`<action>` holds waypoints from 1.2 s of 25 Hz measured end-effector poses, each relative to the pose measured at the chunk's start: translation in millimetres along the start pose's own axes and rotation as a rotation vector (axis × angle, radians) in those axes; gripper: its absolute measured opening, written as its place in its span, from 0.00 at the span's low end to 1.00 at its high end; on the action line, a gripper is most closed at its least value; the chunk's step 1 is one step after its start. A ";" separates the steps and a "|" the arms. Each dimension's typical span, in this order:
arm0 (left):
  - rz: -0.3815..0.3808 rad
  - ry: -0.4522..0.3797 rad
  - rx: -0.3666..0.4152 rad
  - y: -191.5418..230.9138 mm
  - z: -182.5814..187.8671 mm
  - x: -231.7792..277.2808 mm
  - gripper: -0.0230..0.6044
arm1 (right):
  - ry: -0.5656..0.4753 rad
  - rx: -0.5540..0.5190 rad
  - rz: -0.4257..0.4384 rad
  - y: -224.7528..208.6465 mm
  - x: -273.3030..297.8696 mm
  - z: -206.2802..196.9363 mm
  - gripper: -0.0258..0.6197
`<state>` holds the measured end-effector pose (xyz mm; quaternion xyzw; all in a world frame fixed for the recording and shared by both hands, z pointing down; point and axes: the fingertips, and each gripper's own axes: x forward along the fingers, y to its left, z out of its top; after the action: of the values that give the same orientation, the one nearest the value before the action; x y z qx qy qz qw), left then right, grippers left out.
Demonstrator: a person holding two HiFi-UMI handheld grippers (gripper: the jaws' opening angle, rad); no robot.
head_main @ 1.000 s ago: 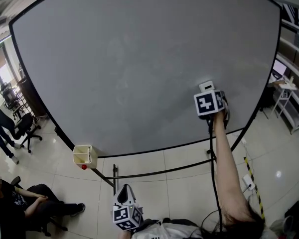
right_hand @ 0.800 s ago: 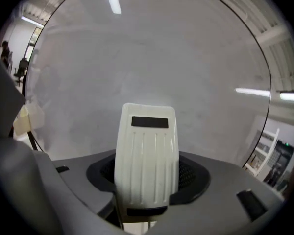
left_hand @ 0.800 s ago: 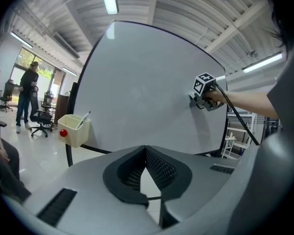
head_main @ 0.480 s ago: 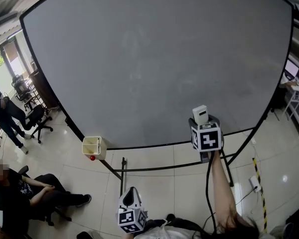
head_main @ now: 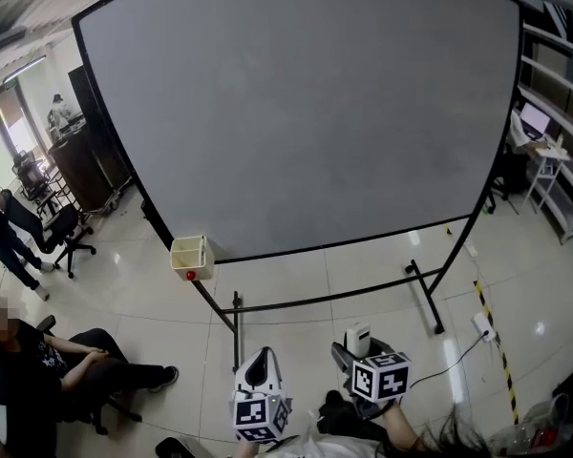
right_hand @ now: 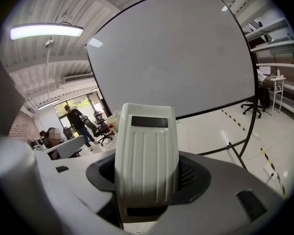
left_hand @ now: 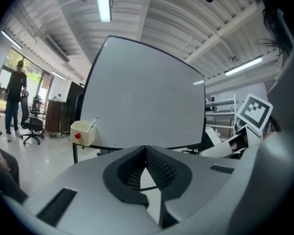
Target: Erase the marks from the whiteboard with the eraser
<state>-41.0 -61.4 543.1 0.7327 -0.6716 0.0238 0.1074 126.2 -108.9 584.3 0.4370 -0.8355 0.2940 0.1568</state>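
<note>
A large whiteboard (head_main: 306, 113) on a black wheeled stand fills the head view; its surface shows grey and bare of marks. It also appears in the left gripper view as the whiteboard (left_hand: 142, 109) and in the right gripper view as the whiteboard (right_hand: 176, 58). My right gripper (head_main: 356, 343) is low, well back from the board, shut on a white ribbed eraser (right_hand: 146, 155). The eraser (head_main: 358, 338) pokes out above the marker cube. My left gripper (head_main: 260, 368) hangs low at the bottom with its jaws closed together and nothing between them (left_hand: 146, 168).
A small cream holder (head_main: 191, 254) with a red knob hangs at the board's lower left corner. A person sits on a chair (head_main: 48, 370) at the left, and another stands farther back (head_main: 10, 232). Shelves (head_main: 554, 160) and a cable (head_main: 468, 342) lie on the right.
My right gripper with the eraser has come down and away from the board's lower right area to near my body. The head view has pulled back from the board.
</note>
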 end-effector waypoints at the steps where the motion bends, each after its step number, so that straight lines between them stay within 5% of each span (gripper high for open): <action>1: -0.011 0.002 0.010 -0.6 -2.8 -16.0 0.02 | 0.007 -0.005 0.003 14.9 -7.8 -16.0 0.46; 10: -0.054 0.024 0.012 -7.2 -24.1 -117.4 0.02 | 0.023 -0.045 0.027 96.3 -69.6 -95.0 0.46; 30: -0.110 0.027 0.045 -65.4 -31.6 -153.6 0.02 | 0.019 -0.076 0.009 85.7 -125.8 -122.7 0.46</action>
<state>12.3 99.9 538.2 0.7703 -0.6281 0.0430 0.1011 127.9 86.6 584.1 0.4242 -0.8465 0.2667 0.1801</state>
